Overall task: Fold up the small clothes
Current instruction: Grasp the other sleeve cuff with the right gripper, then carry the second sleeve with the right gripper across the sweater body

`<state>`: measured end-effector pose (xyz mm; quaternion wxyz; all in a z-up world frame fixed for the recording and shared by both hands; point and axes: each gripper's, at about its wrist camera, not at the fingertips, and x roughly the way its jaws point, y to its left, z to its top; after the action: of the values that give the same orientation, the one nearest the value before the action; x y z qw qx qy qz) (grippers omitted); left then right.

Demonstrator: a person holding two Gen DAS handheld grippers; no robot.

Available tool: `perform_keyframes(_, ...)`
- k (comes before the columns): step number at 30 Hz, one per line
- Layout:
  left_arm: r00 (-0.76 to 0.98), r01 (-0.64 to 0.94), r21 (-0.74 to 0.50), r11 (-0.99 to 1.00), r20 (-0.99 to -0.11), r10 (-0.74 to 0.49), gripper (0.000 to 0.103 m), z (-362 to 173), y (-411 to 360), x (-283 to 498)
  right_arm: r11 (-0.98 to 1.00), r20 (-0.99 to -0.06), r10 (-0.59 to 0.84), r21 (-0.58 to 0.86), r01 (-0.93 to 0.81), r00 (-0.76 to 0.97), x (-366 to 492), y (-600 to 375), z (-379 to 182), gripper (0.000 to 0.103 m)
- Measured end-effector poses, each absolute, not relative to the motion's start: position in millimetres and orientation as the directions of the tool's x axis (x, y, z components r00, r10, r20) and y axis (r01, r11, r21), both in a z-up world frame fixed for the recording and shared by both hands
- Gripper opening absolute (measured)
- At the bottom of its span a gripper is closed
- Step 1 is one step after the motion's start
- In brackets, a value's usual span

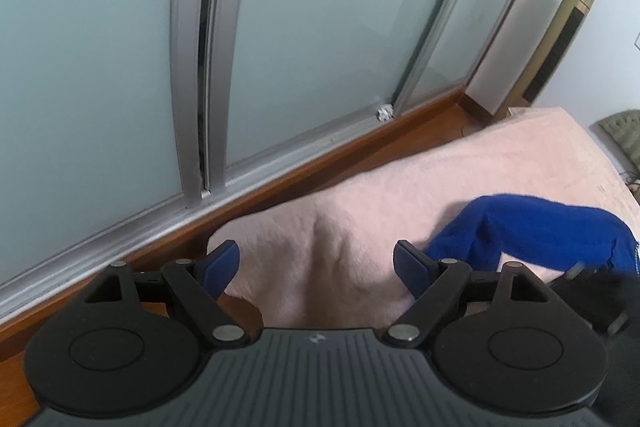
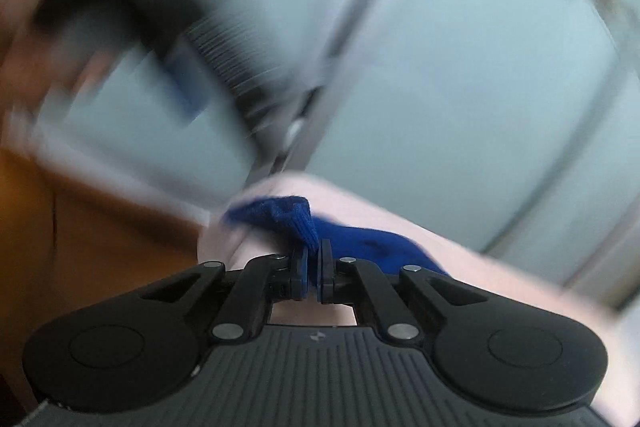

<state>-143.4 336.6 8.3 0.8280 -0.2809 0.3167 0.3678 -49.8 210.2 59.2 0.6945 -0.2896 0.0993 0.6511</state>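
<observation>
blue knitted garment point(image 2: 304, 223) laid on the pink blanket point(image 1: 360, 195), one end pinched by the right hand-held gripper point(image 2: 314, 259), left hand-held gripper point(image 1: 316, 263) held spread wide over bare blanket, nothing gripped

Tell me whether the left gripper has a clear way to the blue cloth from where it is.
Probably yes. The left gripper is open over bare pink blanket, and the blue cloth lies just to its right with nothing between. The right gripper already pinches its far end.
</observation>
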Motion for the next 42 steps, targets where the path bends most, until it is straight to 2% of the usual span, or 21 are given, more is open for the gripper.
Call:
perform_keyframes(3,0.542,-0.773,-0.217,0.596,-0.715,0.443,0.085,11.9,327.4,-133.7,0.147,-0.442,0.89,0.034,-0.989,0.117,8.3,195.0,99.5,0.004)
perform_keyframes(6,0.581,-0.715,-0.208,0.667,-0.707,0.402,0.084,14.9,310.0,-113.2,0.27,-0.379,0.914,0.298,-0.916,0.147,64.2,169.3,124.5,0.004)
perform_keyframes(10,0.629,-0.61,-0.176,0.772,-0.701,0.337,0.085,15.9,279.0,-79.4,0.395,-0.334,0.91,0.52,-0.758,0.245,120.3,116.5,132.4,0.005)
perform_keyframes(15,0.671,-0.5,-0.174,0.848,-0.697,0.252,0.085,14.4,243.6,-40.2,0.53,-0.298,0.841,0.622,-0.577,0.452,170.5,29.0,120.4,0.006)
perform_keyframes(18,0.682,-0.449,-0.159,0.879,-0.697,0.222,0.085,12.8,226.0,-21.4,0.562,-0.298,0.789,0.704,-0.434,0.538,196.6,-14.4,90.9,0.006)
perform_keyframes(21,0.68,-0.413,-0.156,0.897,-0.708,0.19,0.085,8.0,213.0,-7.4,0.645,-0.381,0.704,0.697,-0.314,0.599,207.9,-48.0,62.4,0.008)
perform_keyframes(25,0.663,-0.377,-0.143,0.915,-0.732,0.159,0.085,2.1,199.4,7.9,0.717,-0.489,0.637,0.66,-0.225,0.596,214.3,-65.6,26.4,0.008)
perform_keyframes(29,0.656,-0.354,-0.125,0.927,-0.739,0.151,0.085,1.8,192.8,17.5,0.728,-0.527,0.623,0.66,-0.184,0.578,221.1,-64.4,7.7,0.023)
perform_keyframes(30,0.655,-0.351,-0.12,0.929,-0.74,0.152,0.085,1.1,191.1,19.1,0.724,-0.531,0.626,0.668,-0.171,0.571,225.2,-66.8,4.9,0.034)
perform_keyframes(32,0.653,-0.349,-0.112,0.93,-0.742,0.156,0.085,1.3,188.4,21.6,0.699,-0.514,0.646,0.696,-0.166,0.564,227.7,-77.8,0.7,0.046)
perform_keyframes(35,0.65,-0.347,-0.116,0.931,-0.745,0.149,0.085,1.4,187.1,27.1,0.693,-0.523,0.641,0.709,-0.131,0.561,230.2,-79.8,-10.7,0.053)
perform_keyframes(36,0.652,-0.342,-0.12,0.932,-0.745,0.144,0.085,2.1,185.9,29.3,0.681,-0.521,0.646,0.723,-0.113,0.558,230.3,-80.3,-12.4,0.052)
perform_keyframes(37,0.655,-0.335,-0.121,0.934,-0.743,0.139,0.085,2.4,183.9,32.3,0.668,-0.514,0.652,0.737,-0.101,0.558,231.3,-81.1,-14.9,0.046)
perform_keyframes(39,0.66,-0.322,-0.111,0.94,-0.738,0.138,0.085,2.3,180.2,35.5,0.679,-0.526,0.64,0.728,-0.093,0.561,231.6,-80.0,-11.9,0.01)
perform_keyframes(42,0.668,-0.301,-0.096,0.949,-0.731,0.138,0.085,3.3,173.1,47.0,0.665,-0.507,0.658,0.738,-0.114,0.556,237.7,-78.4,-4.0,0.011)
